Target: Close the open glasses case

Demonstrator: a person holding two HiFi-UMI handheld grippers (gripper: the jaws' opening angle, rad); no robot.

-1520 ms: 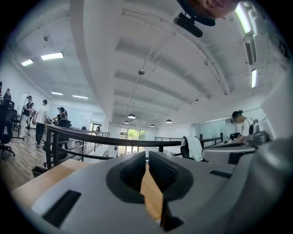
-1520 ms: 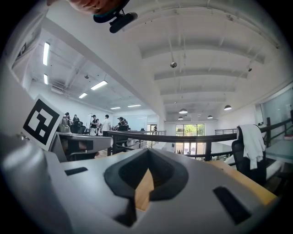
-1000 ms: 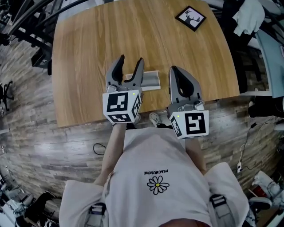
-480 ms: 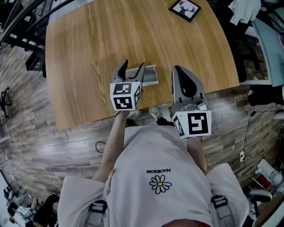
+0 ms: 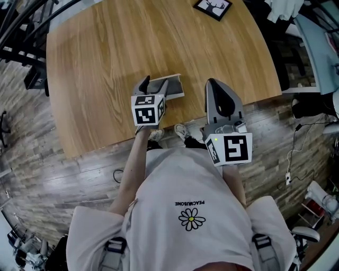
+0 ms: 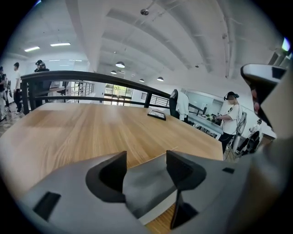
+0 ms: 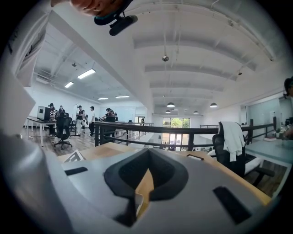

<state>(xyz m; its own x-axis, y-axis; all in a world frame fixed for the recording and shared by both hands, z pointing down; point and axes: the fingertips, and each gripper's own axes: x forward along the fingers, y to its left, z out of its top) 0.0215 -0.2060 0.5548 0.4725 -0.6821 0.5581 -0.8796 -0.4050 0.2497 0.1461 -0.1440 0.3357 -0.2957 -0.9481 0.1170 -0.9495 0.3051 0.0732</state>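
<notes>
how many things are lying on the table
2. The open glasses case lies near the table's front edge, right at the left gripper's open jaws. The framed deer picture sits at the far edge. Anything small under the gripper would be hidden.

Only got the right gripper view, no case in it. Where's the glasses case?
Observer: The glasses case lies open at the near edge of the table, left of the right tool.
Operator: Left tool?
Observer: The left tool is low over the case and tilted down, with the case's grey inside showing between its jaws.
Operator: Gripping it?
Observer: Not that I can see. The jaws are wide apart and the pads aren't pressing on it.
</notes>
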